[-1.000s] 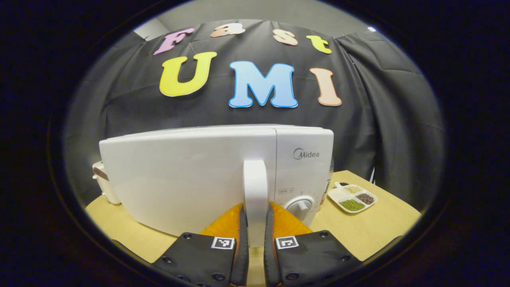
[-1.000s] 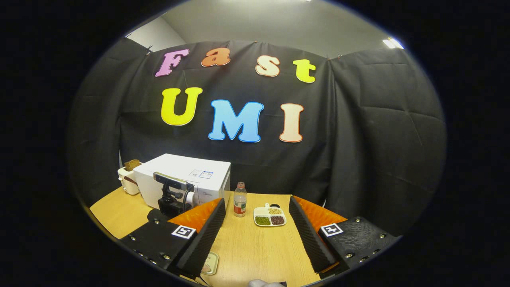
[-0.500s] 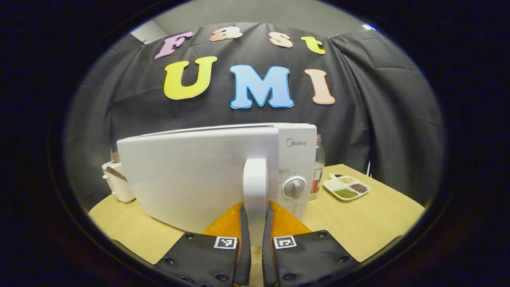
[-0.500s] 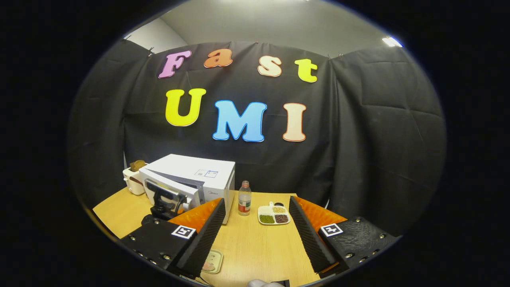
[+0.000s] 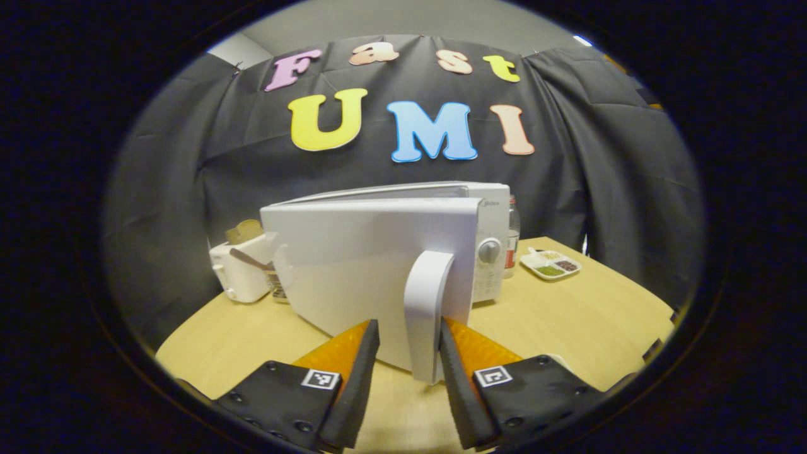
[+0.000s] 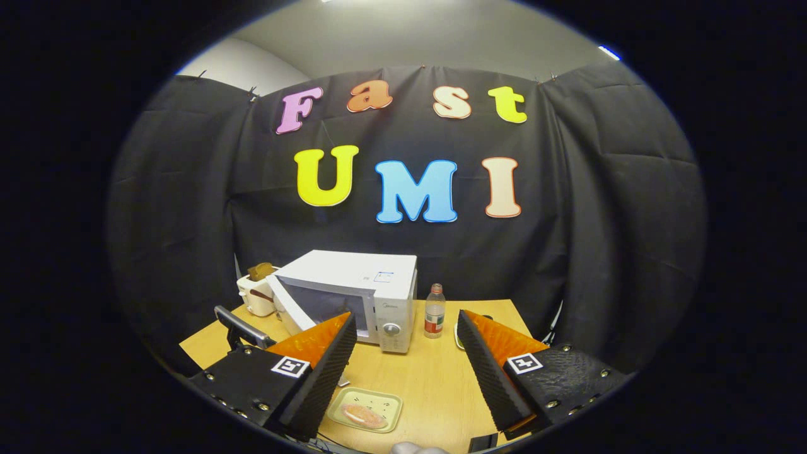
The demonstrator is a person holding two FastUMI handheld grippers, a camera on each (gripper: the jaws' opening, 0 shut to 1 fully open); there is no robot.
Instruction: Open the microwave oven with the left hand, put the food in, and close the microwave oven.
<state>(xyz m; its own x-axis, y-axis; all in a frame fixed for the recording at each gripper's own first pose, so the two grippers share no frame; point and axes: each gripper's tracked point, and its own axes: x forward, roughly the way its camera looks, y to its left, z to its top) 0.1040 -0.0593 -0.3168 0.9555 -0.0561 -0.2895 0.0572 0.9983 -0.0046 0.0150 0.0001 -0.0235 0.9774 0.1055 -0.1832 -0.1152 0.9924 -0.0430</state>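
While swinging the door out, keep pull along its arc, not straight back. Hinge on microwave left side, so free edge w/ handle travels out and to the left. Door only part-open, judging from the left gripper view; prob. needs more swing before cavity gives room for food.

Left gripper: spread apart, straddling handle, no squeeze visible. Gap on one side, other finger just beside handle; touching or not, can't tell. Holding nothing. Re-close on handle mid-height or hook it from behind before pulling further, else risk of slipping off. Go slow; avoid dragging the whole oven across table.

Right gripper: wide open, empty, hanging above table. Food on small tray, flat on table near front edge, just below & between right fingers, well apart from the oven.

Orientation: microwave w/ long axis running side to side along table, front facing the person, at table's back left. Door angled out from front, handle long axis upright. Tray long axis roughly side to side, slightly skewed. Toaster just left of oven, bottle just right of it.
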